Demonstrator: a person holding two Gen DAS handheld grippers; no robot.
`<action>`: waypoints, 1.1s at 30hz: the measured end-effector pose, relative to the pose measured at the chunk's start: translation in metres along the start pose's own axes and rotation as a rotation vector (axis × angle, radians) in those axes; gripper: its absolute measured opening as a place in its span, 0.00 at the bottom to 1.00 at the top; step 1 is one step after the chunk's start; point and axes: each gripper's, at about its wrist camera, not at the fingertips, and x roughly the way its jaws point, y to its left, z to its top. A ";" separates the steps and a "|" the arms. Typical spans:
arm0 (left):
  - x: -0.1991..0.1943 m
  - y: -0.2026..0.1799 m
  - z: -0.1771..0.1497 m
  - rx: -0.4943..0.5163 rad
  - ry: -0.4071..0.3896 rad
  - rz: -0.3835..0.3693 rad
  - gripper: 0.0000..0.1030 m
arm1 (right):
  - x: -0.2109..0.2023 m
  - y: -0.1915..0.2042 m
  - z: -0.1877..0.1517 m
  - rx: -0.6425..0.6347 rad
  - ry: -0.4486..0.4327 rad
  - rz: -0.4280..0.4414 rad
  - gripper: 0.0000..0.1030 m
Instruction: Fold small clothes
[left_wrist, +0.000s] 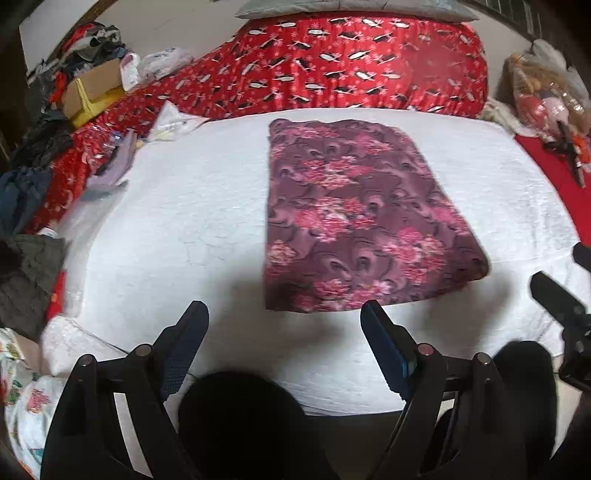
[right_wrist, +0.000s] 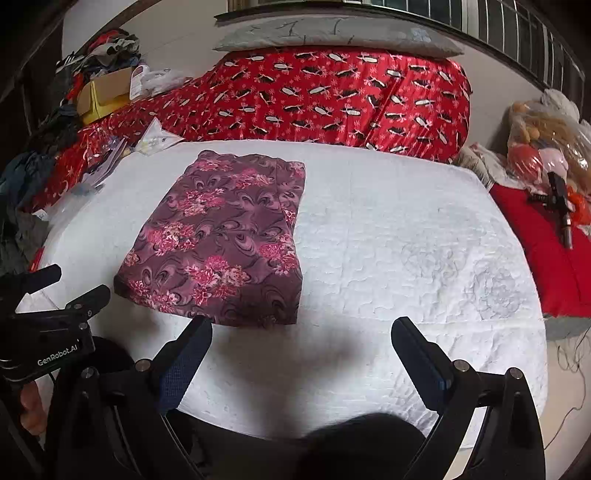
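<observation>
Lying folded, the floral garment (left_wrist: 354, 218) hides its underlayers.

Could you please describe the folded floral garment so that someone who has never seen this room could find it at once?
Start at the bed, where a white quilted cover is spread in front of a glossy red patterned quilt. Alone on the white cover lies the folded garment, a flat rectangle. It is dull purple with pink flower clusters, unlike the bright red bedding and the clutter along the edges.

Clothes pile (left_wrist: 92, 40) at far left: items indistinguishable. Bagged toys (right_wrist: 546, 147) blurred. White quilt (right_wrist: 406, 240) near edge hidden behind gripper frames.
</observation>
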 end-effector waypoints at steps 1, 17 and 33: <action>-0.001 0.000 0.000 -0.006 0.003 -0.020 0.83 | -0.001 0.000 0.000 -0.004 -0.003 -0.001 0.96; -0.006 -0.004 -0.002 -0.009 -0.005 -0.078 0.83 | -0.008 -0.004 0.003 -0.011 -0.029 -0.021 0.96; -0.017 -0.002 -0.004 -0.003 -0.034 -0.075 0.83 | -0.019 0.003 0.001 -0.080 -0.094 -0.035 0.99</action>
